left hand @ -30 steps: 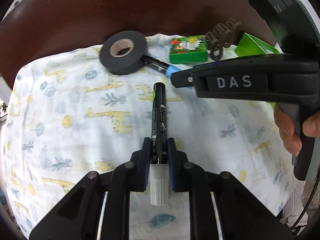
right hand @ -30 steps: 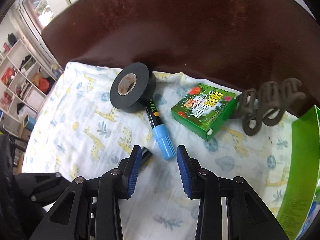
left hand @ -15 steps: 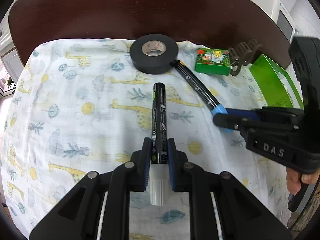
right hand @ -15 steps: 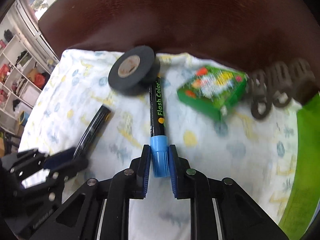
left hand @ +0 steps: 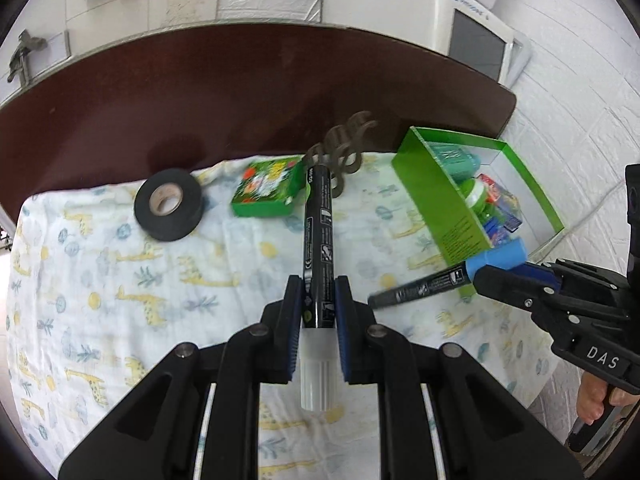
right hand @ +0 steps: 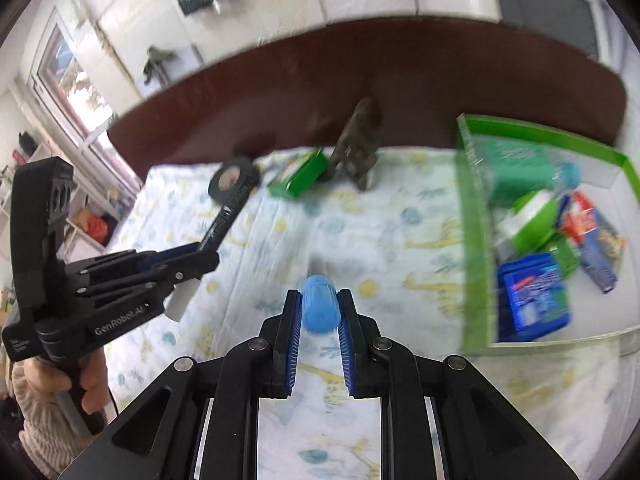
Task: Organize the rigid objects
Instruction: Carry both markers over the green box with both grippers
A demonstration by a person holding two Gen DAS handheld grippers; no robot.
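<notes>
Both grippers clenched on markers above giraffe cloth (left hand: pixel 120 280): left gripper (left hand: pixel 318 308) grasps white-capped marker (left hand: pixel 319 240), right gripper (right hand: pixel 319 312) pinches blue-capped marker (right hand: pixel 319 306) by cap only (cap may pull off, barrel dropping short of green box (right hand: pixel 472 240)).

You were working in a home room: a dark wooden table (left hand: pixel 240 92) under a giraffe-print baby cloth (left hand: pixel 120 280), white brick-pattern wall (left hand: pixel 580 92), a window (right hand: pixel 76 84) and cluttered open shelves (right hand: pixel 24 152) (a lived-in corner), plus a white appliance (left hand: pixel 420 12).
</notes>
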